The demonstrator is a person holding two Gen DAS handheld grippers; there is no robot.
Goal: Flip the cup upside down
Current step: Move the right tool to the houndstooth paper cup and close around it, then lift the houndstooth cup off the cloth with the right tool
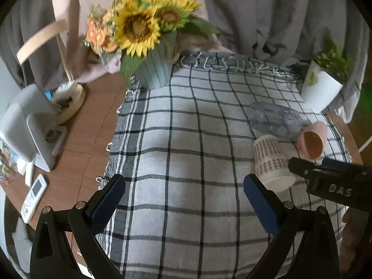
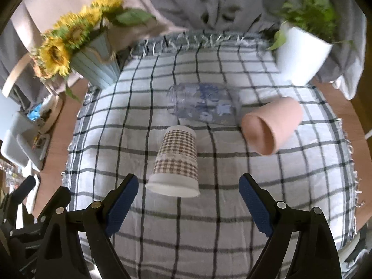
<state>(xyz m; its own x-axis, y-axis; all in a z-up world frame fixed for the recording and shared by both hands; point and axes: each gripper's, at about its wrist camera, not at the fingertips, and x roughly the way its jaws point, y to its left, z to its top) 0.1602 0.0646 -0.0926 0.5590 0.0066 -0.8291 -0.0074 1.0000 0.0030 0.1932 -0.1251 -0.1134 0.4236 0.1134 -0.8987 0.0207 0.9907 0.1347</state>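
Checked brown-and-white paper cup [image 2: 175, 160] stands mouth-down on the grey-and-white plaid cloth [image 2: 232, 209], wide rim on the fabric, narrow base up. All positions below are relative to that cup.

Right tool [image 2: 188, 205]: wide open, blue-padded fingers [image 2: 122, 201] splayed either side of the cup's rim, on the near side of it, not touching. Nothing held.

Left tool [image 1: 184, 203]: also wide open, empty, hovering over bare cloth well to the cup's left. In the left wrist view the cup [image 1: 272, 162] sits just beyond its right finger [image 1: 261, 207], apart from it. The right tool's black body [image 1: 330, 179] shows immediately right of the cup in that view.

Behind the cup: clear plastic jar with blue floral print [image 2: 204, 103], lying on its side, mouth pointing left. Whether it touches the cup's base, cannot tell.

Behind and to the right: pink ceramic cup [image 2: 272, 126], on its side, mouth facing the camera and slightly left, close beside the jar's bottom end.

Far back left: ribbed pale-blue pot of sunflowers [image 1: 155, 69] at the cloth's corner. Far back right: white pot with a green plant [image 2: 302, 55].

Well left, off the cloth on the brown wooden tabletop [image 1: 93, 125]: white remote control [image 1: 33, 197] and a grey-white boxy device [image 1: 30, 127].
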